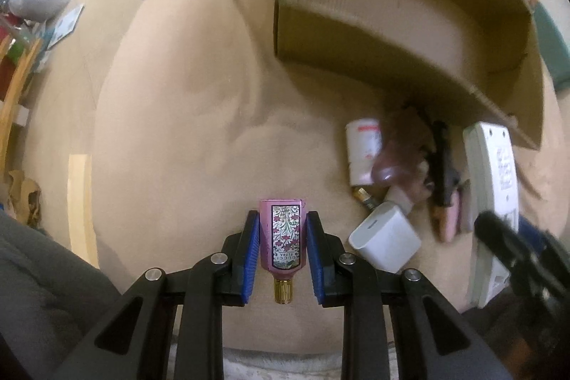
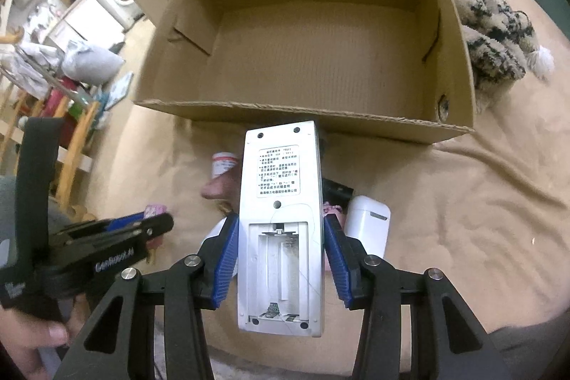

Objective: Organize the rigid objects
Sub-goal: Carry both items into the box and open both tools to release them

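My left gripper [image 1: 282,219] is shut on a pink perfume bottle [image 1: 283,239] with a floral label and a gold cap, held above the beige blanket. My right gripper [image 2: 280,221] is shut on a white remote control [image 2: 279,230], held back side up with its battery bay open, just in front of the open cardboard box [image 2: 302,109]. The box [image 1: 374,59] is also in the left wrist view, as is the remote [image 1: 493,187]. The left gripper shows at the left of the right wrist view [image 2: 135,230].
On the blanket in front of the box lie a white charger [image 1: 384,237], a white tube [image 1: 363,152], a black item [image 1: 441,166], pinkish items [image 1: 447,216] and a white case [image 2: 367,223]. A patterned fluffy throw [image 2: 488,16] lies right of the box. Room clutter is at the left.
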